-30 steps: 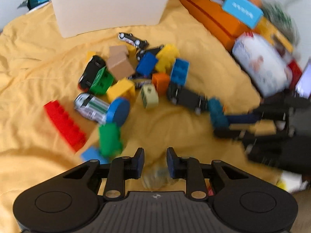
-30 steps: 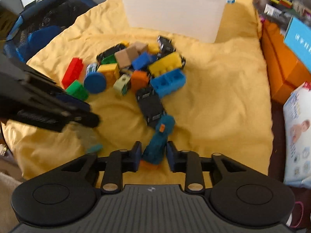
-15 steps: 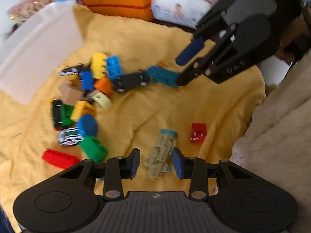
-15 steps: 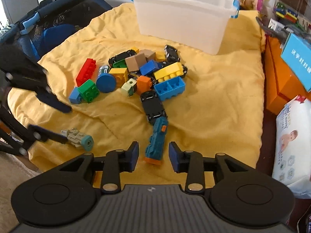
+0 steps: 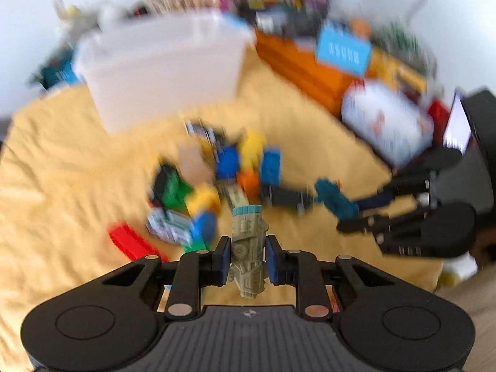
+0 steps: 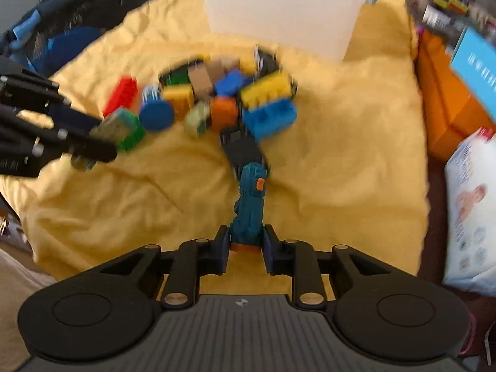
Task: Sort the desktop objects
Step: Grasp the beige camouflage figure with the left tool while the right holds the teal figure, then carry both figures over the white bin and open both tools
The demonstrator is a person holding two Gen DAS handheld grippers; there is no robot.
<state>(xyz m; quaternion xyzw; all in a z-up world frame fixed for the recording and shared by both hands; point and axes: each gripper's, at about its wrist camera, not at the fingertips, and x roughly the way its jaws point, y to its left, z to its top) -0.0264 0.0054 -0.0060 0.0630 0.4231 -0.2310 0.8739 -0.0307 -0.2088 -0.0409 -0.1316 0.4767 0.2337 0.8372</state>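
— both toys are coming up off the yellow blanket (image 6: 341, 155) now?
— yes. left gripper (image 5: 247, 262) is closing on the grey-green toy (image 5: 248, 248), right gripper (image 6: 245, 248) closing on the teal toy (image 6: 249, 207), near the brick pile (image 6: 223, 99).

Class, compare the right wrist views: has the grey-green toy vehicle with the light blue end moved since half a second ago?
Yes. The grey-green toy vehicle, held in the left gripper, has left the yellow cloth and now sits higher, overlapping the green brick.
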